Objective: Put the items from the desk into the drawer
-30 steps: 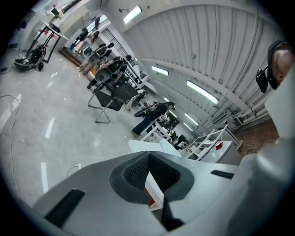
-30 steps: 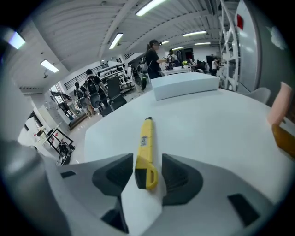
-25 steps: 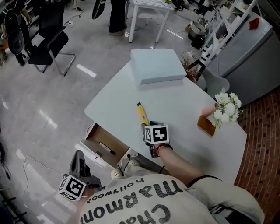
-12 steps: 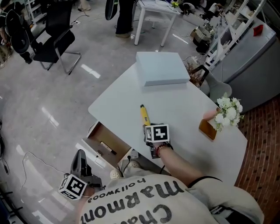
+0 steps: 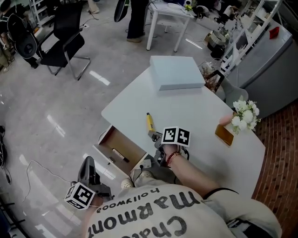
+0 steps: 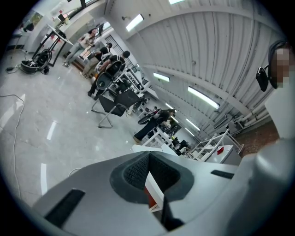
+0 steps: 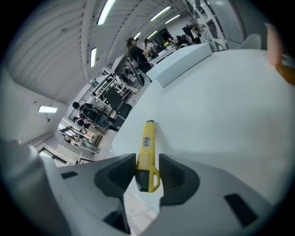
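Note:
A yellow pen-shaped tool (image 5: 150, 122) lies near the front edge of the white desk (image 5: 195, 107). My right gripper (image 5: 154, 135) is shut on the tool's near end. In the right gripper view the tool (image 7: 148, 143) sits between both pads, tip pointing away; the jaws have just been closing on it. Below the desk's edge the drawer (image 5: 108, 139) stands open with a dark item (image 5: 120, 154) inside. My left gripper (image 5: 86, 168) hangs low beside the drawer, its pads together and holding nothing (image 6: 148, 159).
A flat pale-blue box (image 5: 177, 72) rests at the desk's far end. An orange-brown phone-like slab (image 5: 224, 135) and white flowers (image 5: 244, 115) stand at the right edge. A black chair (image 5: 63, 44) and a white side table (image 5: 165, 11) stand on the floor beyond.
My right gripper has rolled, its marker cube now tipped to the right. The yellow tool has shifted a little toward the drawer side of the desk. The left gripper has barely moved.

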Available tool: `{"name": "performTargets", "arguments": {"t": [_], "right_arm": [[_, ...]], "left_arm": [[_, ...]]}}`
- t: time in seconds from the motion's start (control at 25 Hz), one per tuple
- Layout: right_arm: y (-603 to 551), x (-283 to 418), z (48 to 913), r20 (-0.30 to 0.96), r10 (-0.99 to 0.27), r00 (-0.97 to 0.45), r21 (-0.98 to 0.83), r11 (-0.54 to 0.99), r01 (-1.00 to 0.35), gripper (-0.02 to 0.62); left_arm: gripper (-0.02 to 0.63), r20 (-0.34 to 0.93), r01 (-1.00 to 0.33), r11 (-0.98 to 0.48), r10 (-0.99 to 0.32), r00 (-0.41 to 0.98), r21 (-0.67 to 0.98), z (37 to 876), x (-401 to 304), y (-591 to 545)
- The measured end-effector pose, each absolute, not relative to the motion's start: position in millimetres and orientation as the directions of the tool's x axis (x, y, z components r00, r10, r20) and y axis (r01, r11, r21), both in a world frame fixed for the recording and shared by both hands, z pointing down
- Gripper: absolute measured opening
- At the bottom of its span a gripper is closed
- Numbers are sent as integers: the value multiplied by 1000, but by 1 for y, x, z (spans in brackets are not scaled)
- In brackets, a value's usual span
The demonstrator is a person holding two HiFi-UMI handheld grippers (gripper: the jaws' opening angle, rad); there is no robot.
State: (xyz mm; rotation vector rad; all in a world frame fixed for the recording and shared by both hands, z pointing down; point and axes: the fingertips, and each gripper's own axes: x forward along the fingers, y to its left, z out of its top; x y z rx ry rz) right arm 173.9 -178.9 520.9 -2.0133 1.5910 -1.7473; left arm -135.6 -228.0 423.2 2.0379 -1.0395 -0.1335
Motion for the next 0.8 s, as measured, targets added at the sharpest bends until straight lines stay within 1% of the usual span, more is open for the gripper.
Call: {"name": "performTargets", "arguments": {"t": [0.24,0.4,0.56,0.8], "right_arm": [[-184,140,510,612,-757,-231,-753,-467,-464,156],[-191,114,502,551,-788,-274,-813,-434,-388,155],[-197,84,498,527,-789,-315,-833,-407,-376,155],[-204,39,505,538,-754,-376,-828,-389,-405,155]], "left_arm": [[2,253,-621,-334,-702,666,709,421,-152,-228],[2,250,-622,-342,-700,669,705,419,-167,-230],[2,235,-616,-352,-704,670,705,420,-183,-231],[2,236,-632,-333,-727,645,700,422,-215,-228]]}}
